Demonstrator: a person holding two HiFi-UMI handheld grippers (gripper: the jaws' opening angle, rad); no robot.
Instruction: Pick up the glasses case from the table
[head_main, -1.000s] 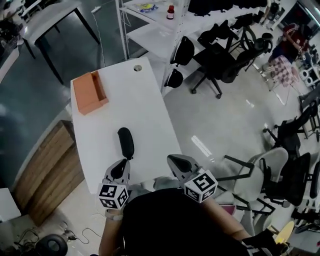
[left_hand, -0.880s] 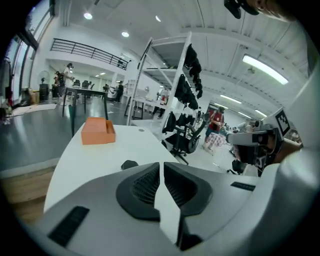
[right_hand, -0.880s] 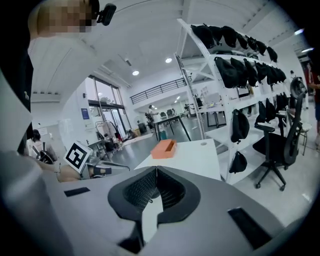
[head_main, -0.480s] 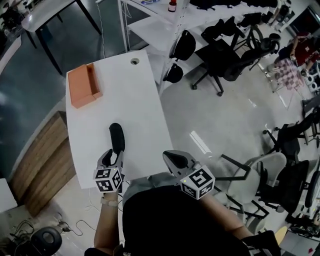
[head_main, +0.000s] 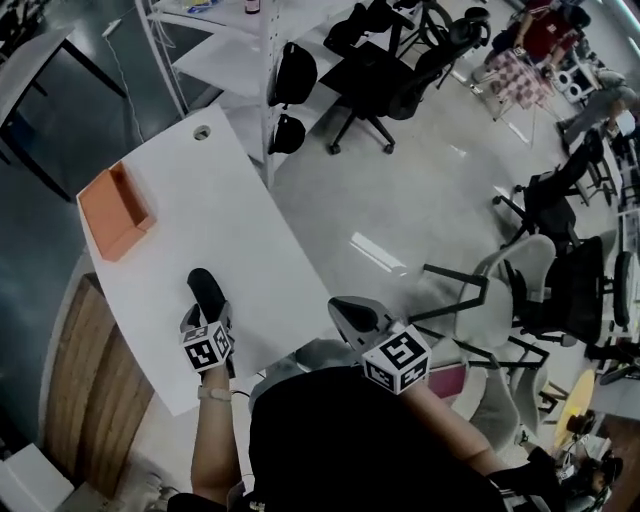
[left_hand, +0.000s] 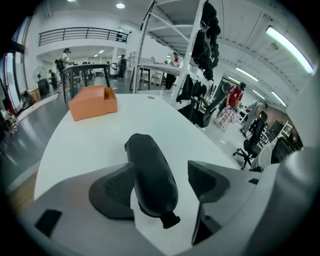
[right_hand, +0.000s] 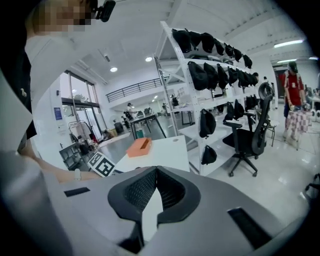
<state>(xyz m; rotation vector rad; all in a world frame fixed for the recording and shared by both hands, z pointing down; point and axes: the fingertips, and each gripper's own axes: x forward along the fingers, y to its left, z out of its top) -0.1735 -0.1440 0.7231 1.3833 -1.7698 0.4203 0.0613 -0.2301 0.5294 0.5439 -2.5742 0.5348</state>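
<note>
A white table (head_main: 240, 230) fills the left of the frame; an orange box (head_main: 115, 212) sits at its upper left; a black glasses case (head_main: 207, 292) lies lower down, well apart.

— What does the glasses case (head_main: 207, 291) look like?
— Plain black, long and rounded like a capsule, closed, with a smooth matte shell. A small black tab sticks out of its near end.
— And how does it lie?
— Flat on the white table (head_main: 230, 215), close to the near edge, its length running away from the person. It sits between the jaws of the left gripper (left_hand: 161, 169), which are opening. The right pad stands clear of it, and the left one is just beside its flank.
</note>
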